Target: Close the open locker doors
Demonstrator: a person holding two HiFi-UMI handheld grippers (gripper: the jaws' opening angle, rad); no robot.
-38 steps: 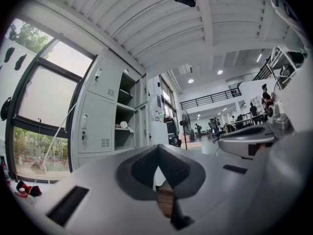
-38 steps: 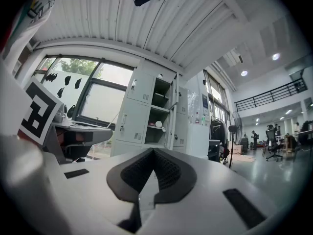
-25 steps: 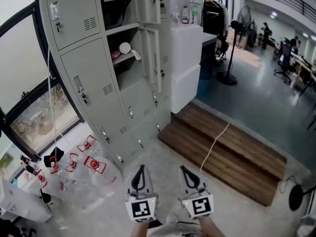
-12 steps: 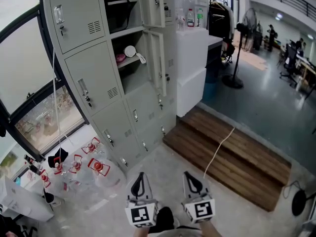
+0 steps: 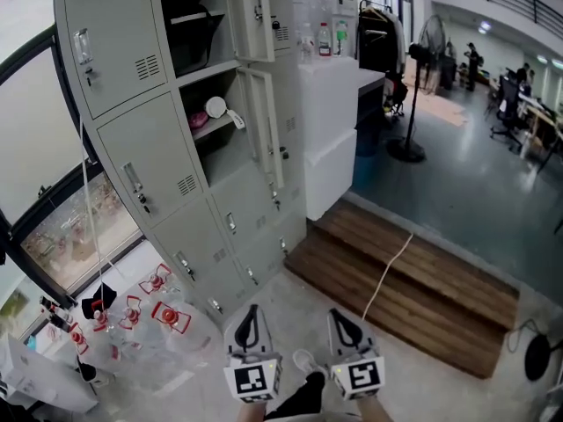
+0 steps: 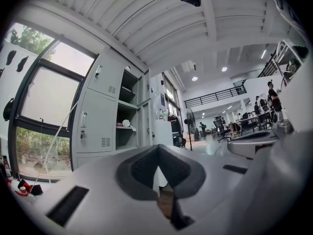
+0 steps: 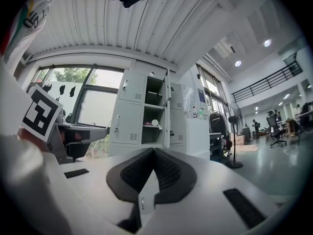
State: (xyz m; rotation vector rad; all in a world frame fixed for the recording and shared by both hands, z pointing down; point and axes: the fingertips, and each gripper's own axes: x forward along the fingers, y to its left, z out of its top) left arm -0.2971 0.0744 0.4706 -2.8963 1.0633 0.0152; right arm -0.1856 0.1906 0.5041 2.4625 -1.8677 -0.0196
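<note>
A tall grey locker cabinet (image 5: 149, 148) stands to the left ahead of me. In its right column two doors hang open: the upper door (image 5: 252, 11) and the one below it (image 5: 264, 126). The lower open compartment (image 5: 215, 117) holds a pink item and a white round item on a shelf. Both grippers are low in the head view, well short of the lockers. My left gripper (image 5: 249, 322) and right gripper (image 5: 340, 325) are shut and empty. The locker (image 6: 110, 111) shows far beyond the left gripper (image 6: 157, 168). The open doors (image 7: 167, 114) show beyond the right gripper (image 7: 154, 173).
Several clear water jugs with red caps (image 5: 163, 301) lie on the floor at the locker's foot. A wooden platform (image 5: 413, 284) with a white cord (image 5: 387, 266) lies to the right. White stacked boxes (image 5: 330, 121) adjoin the lockers. A standing fan (image 5: 413, 95) and people at desks are far off.
The head view has swung a little, so the lockers sit slightly further left. Both grippers stay shut in the same low place. The locker doors have not moved.
</note>
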